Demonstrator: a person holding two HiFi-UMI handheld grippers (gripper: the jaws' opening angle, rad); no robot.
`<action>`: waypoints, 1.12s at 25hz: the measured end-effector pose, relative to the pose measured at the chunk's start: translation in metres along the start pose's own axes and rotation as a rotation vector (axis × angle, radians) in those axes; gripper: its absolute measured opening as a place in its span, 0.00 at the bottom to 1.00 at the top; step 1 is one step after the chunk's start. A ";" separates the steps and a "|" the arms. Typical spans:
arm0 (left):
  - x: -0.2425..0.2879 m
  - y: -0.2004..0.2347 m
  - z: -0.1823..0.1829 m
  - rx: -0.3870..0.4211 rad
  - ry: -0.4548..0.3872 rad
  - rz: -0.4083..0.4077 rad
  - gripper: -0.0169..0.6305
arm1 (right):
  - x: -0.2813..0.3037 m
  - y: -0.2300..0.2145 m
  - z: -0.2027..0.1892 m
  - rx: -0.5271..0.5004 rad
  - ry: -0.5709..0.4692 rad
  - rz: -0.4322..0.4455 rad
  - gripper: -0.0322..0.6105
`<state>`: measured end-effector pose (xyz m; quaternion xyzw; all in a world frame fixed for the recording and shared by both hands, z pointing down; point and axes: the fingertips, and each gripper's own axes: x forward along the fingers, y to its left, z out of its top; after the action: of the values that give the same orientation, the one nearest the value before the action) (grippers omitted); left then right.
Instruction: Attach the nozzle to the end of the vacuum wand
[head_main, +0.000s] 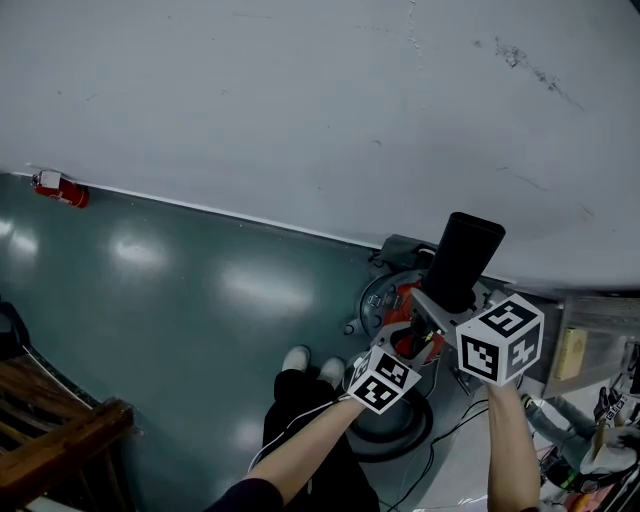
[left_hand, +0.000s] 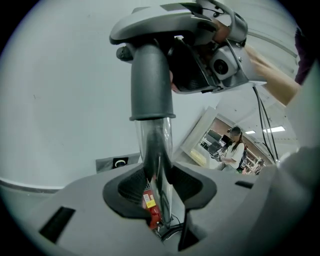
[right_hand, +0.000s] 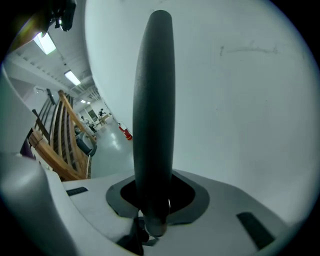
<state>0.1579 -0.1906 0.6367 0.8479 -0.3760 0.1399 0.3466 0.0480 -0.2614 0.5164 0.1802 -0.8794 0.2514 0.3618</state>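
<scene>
My right gripper is shut on the black, flat nozzle, which points up toward the white wall. In the right gripper view the nozzle stands edge-on between the pads of that gripper. In the left gripper view my left gripper is shut on the chrome vacuum wand. The nozzle's grey neck sits over the wand's top end, and the right gripper holds the nozzle head above it. From the head view the left gripper is just below and left of the right one.
The vacuum's round canister stands on the green floor beneath both grippers, with cables trailing right. A red fire extinguisher lies by the wall at left. Wooden rails fill the lower left. Cluttered gear sits at lower right.
</scene>
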 end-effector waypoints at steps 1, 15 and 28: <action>0.001 0.000 0.000 -0.001 0.003 -0.001 0.26 | 0.002 0.002 0.000 -0.029 0.009 -0.006 0.19; 0.001 0.001 0.000 -0.004 0.009 -0.011 0.26 | 0.009 0.020 -0.005 -0.224 0.000 -0.063 0.19; 0.000 0.000 0.001 0.005 -0.019 -0.037 0.26 | 0.005 0.024 -0.003 -0.261 -0.045 -0.090 0.20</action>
<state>0.1584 -0.1914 0.6358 0.8568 -0.3631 0.1264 0.3436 0.0345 -0.2412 0.5149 0.1765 -0.9036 0.1144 0.3732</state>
